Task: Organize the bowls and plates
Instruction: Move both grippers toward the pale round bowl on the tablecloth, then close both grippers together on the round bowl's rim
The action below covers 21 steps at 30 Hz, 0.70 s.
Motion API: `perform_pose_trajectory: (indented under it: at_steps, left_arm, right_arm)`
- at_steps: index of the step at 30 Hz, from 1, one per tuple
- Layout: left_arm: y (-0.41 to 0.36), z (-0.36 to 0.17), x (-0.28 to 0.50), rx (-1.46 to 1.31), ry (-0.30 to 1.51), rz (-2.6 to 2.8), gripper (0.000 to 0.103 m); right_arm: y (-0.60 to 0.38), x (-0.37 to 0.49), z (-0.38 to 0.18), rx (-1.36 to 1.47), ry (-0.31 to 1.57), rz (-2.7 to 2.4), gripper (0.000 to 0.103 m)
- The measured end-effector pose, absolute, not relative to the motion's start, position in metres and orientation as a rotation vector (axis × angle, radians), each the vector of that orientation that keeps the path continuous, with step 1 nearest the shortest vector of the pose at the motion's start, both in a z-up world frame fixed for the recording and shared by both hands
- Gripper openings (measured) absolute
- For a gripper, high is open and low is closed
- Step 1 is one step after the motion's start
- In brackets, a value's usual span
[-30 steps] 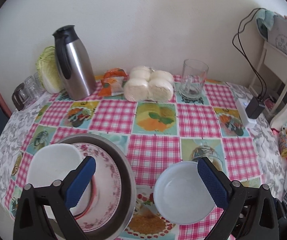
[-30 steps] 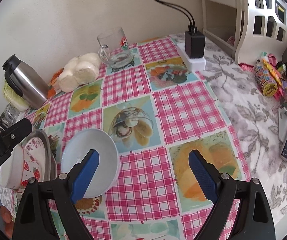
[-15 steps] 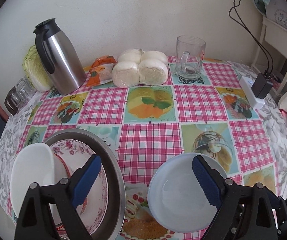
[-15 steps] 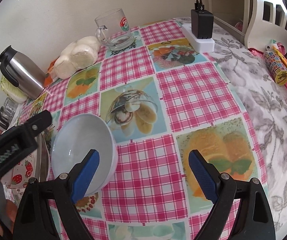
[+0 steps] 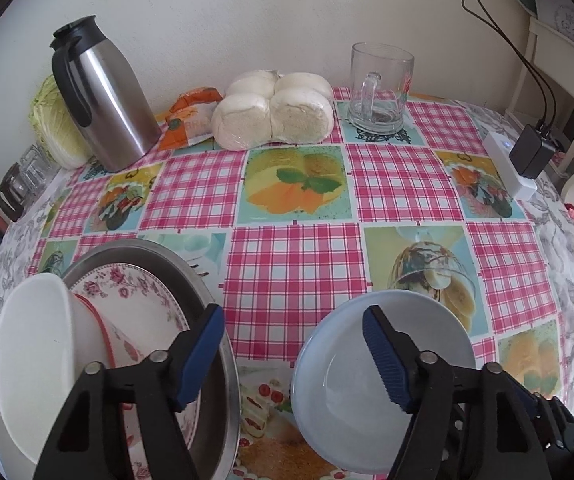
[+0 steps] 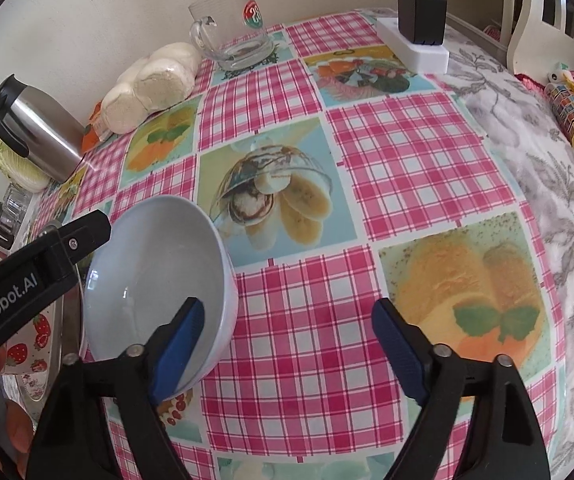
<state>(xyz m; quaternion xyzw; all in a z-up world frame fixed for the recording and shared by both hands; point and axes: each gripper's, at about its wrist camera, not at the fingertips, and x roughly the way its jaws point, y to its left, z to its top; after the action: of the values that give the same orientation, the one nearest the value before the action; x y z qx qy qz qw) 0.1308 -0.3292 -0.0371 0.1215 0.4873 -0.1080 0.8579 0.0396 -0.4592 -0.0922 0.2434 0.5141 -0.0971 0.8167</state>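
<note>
Steel flask [image 5: 103,100], buns [image 5: 275,110], glass mug [image 5: 379,88] by wall.

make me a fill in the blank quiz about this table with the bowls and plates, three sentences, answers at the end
The pale blue bowl sits on the checked ____.
The glass mug contains ____.
The floral plate lies inside a ____ pan.
The steel jug has a ____ handle.

Missing words: tablecloth; nothing; metal; black
</note>
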Motion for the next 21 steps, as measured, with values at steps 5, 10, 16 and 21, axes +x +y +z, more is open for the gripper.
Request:
perform_pose_trajectory:
  at_steps: [5,10,16,21]
  left_arm:
    - [-0.330,-0.043,0.132,0.243,1.044,-0.241,0.062]
    - [-0.330,-0.049,0.133,0.231,1.065,-0.252,0.053]
    - [-0.329,-0.054,0.134,0.218,1.081,-0.266,0.041]
    - [-0.334,-0.056,0.132,0.230,1.086,-0.288,0.034]
  right_arm:
    - [-0.459,0.040,-0.095,0.552,1.087,-0.177,0.068]
    - [-0.458,0.040,-0.095,0.585,1.067,-0.145,0.056]
    - [-0.456,0.041,-0.092,0.612,1.033,-0.105,0.036]
    - [-0.457,0.042,-0.092,0.635,1.018,-0.093,0.032]
